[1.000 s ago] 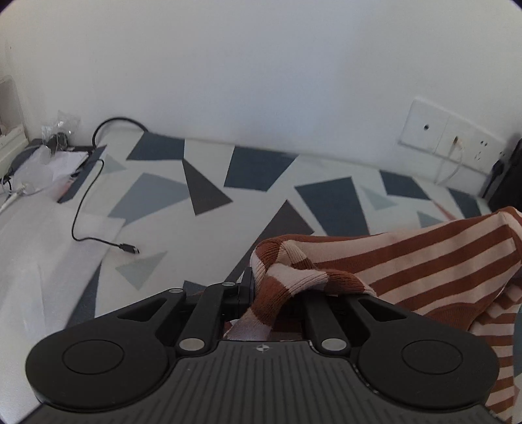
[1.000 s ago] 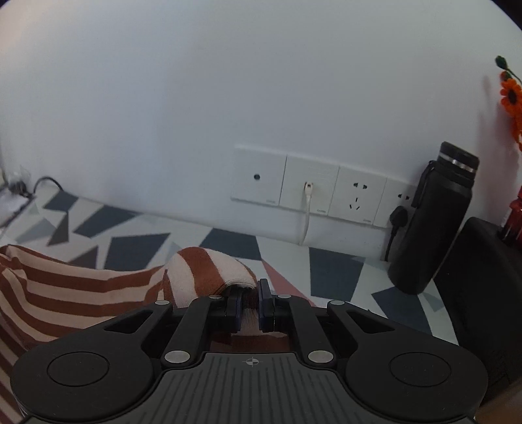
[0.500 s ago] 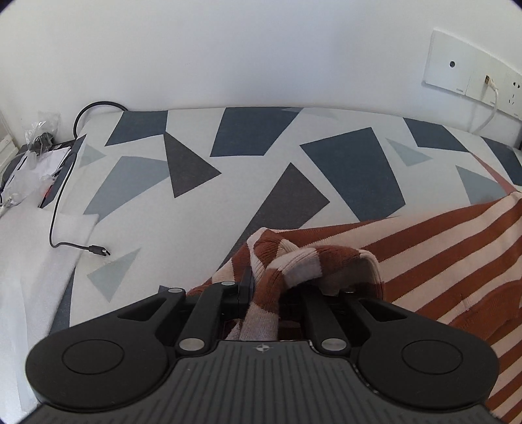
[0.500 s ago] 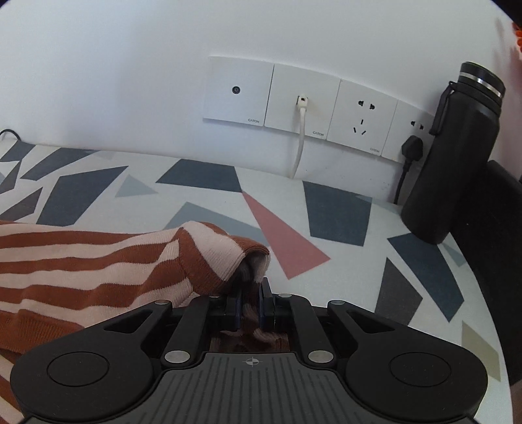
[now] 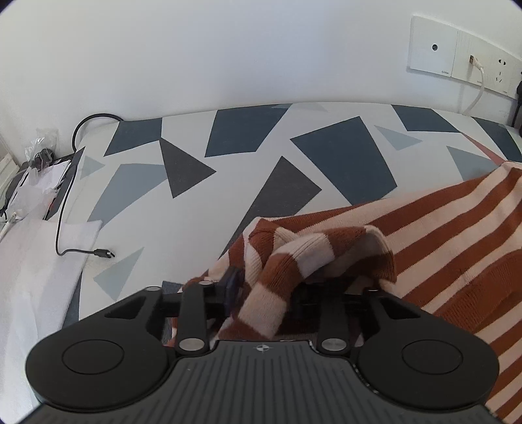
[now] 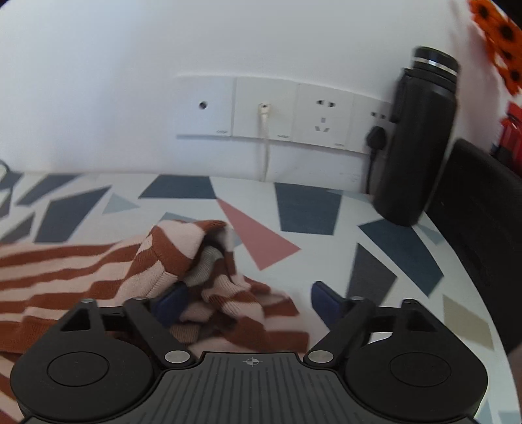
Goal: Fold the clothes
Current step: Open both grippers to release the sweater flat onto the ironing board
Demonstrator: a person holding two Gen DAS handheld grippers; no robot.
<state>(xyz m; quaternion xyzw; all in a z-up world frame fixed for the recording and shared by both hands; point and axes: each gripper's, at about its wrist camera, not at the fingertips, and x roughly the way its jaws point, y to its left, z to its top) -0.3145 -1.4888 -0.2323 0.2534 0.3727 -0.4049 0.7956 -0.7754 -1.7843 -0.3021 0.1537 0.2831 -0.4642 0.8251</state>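
A knit garment in rust and cream stripes [image 5: 440,228] lies on the table with the geometric-patterned cover [image 5: 195,212]. In the left wrist view its bunched corner drapes over my left gripper [image 5: 267,287]. That gripper's jaws are opening, and only the left blue pad [image 5: 233,283] shows beside the cloth. In the right wrist view the garment's other corner [image 6: 195,254] slumps on the table between the fingers of my right gripper [image 6: 248,303]. Its jaws are opening wide, with both blue pads off the fabric.
A black cable with a loose plug [image 5: 101,252] and a white sheet [image 5: 32,277] lie at the left, with bagged clutter [image 5: 39,156] behind. Wall sockets [image 6: 261,111], a black bottle [image 6: 421,146], a black box [image 6: 489,212] and orange flowers [image 6: 502,29] stand at the right.
Both grippers came down towards the table with the garment's corners. Both sets of jaws, shut on the cloth before, now stand apart, and the fabric has slumped loose.
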